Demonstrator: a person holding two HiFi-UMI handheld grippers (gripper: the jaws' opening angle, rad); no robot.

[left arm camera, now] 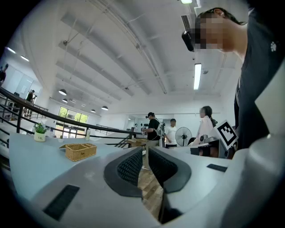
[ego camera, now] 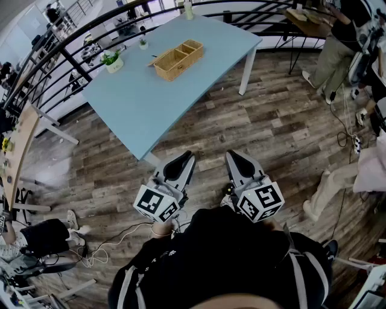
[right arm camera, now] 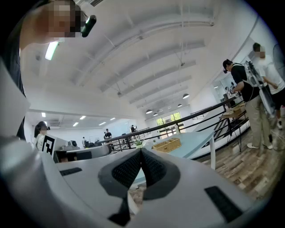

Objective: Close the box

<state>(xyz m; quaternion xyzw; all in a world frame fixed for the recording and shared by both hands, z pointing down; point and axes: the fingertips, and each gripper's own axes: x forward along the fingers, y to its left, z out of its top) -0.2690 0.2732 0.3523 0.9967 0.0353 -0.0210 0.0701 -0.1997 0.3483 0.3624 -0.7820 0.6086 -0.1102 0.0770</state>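
Note:
The box is a woven wicker box (ego camera: pixel 177 59) with two open compartments, standing on the light blue table (ego camera: pixel 151 108) far ahead of me. It also shows small in the left gripper view as the wicker box (left arm camera: pixel 80 151) and in the right gripper view as the wicker box (right arm camera: pixel 168 144). Both grippers are held level close to my body, over the wooden floor and well short of the table. My left gripper (ego camera: pixel 184 156) (left arm camera: pixel 145 149) has its jaws drawn together to a thin slit with nothing in it. My right gripper (ego camera: pixel 232 154) (right arm camera: pixel 141 150) has its pads touching and holds nothing.
A potted plant (ego camera: pixel 112 61) and a smaller pot (ego camera: pixel 143 42) stand on the table's left part, a bottle (ego camera: pixel 188 9) at its far end. A black railing (ego camera: pixel 72 54) runs behind the table. People stand at right (ego camera: pixel 338 48). Bags and cables lie on the floor at left (ego camera: pixel 48 238).

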